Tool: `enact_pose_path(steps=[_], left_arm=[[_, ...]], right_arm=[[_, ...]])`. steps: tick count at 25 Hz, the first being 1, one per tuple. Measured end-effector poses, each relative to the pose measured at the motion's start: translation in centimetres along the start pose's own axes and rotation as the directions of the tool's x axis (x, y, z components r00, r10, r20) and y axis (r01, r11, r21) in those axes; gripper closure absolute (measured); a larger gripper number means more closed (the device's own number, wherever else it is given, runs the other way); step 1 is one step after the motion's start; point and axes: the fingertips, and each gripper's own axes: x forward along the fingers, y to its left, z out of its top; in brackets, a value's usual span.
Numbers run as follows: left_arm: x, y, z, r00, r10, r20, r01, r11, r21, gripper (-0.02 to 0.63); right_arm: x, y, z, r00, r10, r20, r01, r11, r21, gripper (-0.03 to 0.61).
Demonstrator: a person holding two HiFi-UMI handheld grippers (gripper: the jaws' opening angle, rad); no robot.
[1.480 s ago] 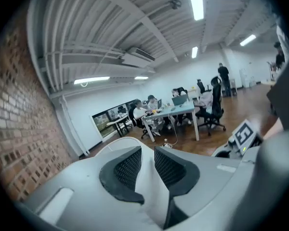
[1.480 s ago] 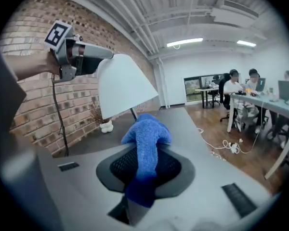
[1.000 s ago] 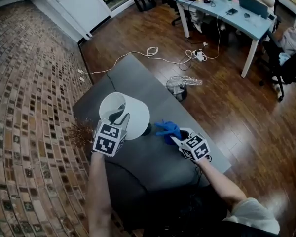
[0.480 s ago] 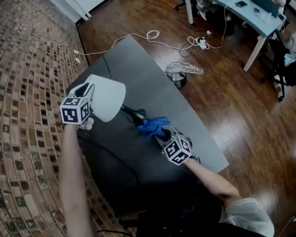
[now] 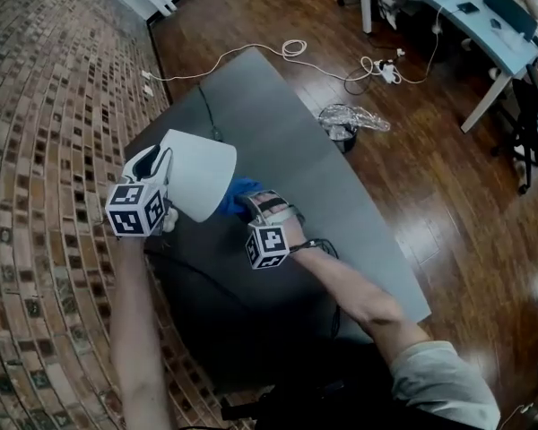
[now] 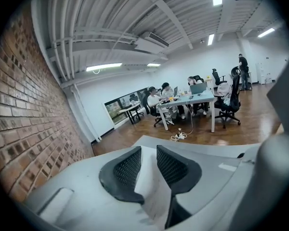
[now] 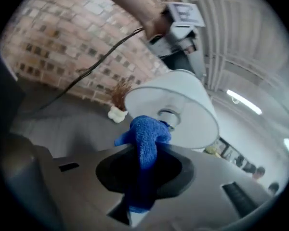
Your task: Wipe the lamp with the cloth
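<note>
Wiping step, early on by the look of it. Holding the lamp (image 5: 202,170) tipped over above the table (image 5: 341,204) with the left gripper (image 6: 148,163). Pinched on the rim of the white shade (image 6: 151,196), which fills the gap between the pads, though just been easing a little wider. Clamping the blue cloth (image 7: 145,141) in the right gripper (image 7: 145,165), closed tight on it, with a bunch poking out in front. Cloth just beside the shade, close to a round fitting (image 7: 168,114) on the lamp. Cannot tell whether touching yet.

Next, probably: press cloth onto the shade and sweep round it, keeping pressure light against a thin, likely flexible wall. Calls for a firmer left pinch first, to avoid the rim slipping out and the lamp dropping onto the table. Also calls for turning the lamp to reach the far side.
</note>
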Motion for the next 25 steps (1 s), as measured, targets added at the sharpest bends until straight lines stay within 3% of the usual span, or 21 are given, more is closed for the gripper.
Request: enact_pose_path(steps=[3, 5, 7, 9, 11, 14, 17, 21, 25], left_arm=[[0.5, 0.8, -0.2, 1.000, 0.005, 0.001, -0.005, 1.000, 0.007, 0.506], [1.0, 1.6, -0.4, 1.000, -0.001, 0.005, 0.001, 1.000, 0.000, 0.506], [1.3, 2.3, -0.7, 1.000, -0.006, 0.010, 0.006, 1.000, -0.010, 0.505], [1.5, 3.1, -1.0, 1.000, 0.002, 0.017, -0.001, 1.000, -0.022, 0.505], [1.4, 3.5, -1.1, 0.999, 0.007, 0.033, -0.006, 0.999, -0.034, 0.503], [0.6, 2.7, -0.8, 0.997, -0.021, 0.079, 0.024, 0.999, -0.037, 0.503], [0.2, 2.2, -1.0, 0.995, -0.019, 0.102, 0.023, 0.999, -0.042, 0.506], [-0.1, 3.5, -2.4, 0.996, 0.023, 0.085, -0.016, 0.997, -0.075, 0.509], [-0.9, 3.3, -2.5, 0.994, 0.018, 0.110, -0.009, 0.997, -0.081, 0.509]], right_arm=[[-0.6, 4.0, -3.3, 0.989, 0.079, -0.126, -0.111, 0.958, -0.265, 0.492], [-2.3, 5.5, -5.3, 0.975, 0.110, -0.192, -0.171, 0.927, -0.335, 0.492], [-4.0, 4.3, -5.0, 0.980, 0.081, -0.181, -0.136, 0.939, -0.316, 0.492], [-4.0, 0.5, -2.3, 0.994, -0.034, -0.102, 0.005, 0.961, -0.275, 0.492], [-2.1, -3.2, 0.7, 0.991, -0.134, -0.025, 0.125, 0.965, -0.229, 0.492], [1.5, -5.0, 3.7, 0.987, -0.152, 0.060, 0.160, 0.972, -0.175, 0.492], [3.0, -3.7, 4.0, 0.985, -0.143, 0.096, 0.161, 0.962, -0.219, 0.492], [1.7, 0.8, 0.9, 1.000, -0.007, -0.002, 0.006, 0.918, -0.396, 0.492], [-2.8, 6.0, -5.1, 0.984, 0.120, -0.134, -0.169, 0.870, -0.463, 0.494]])
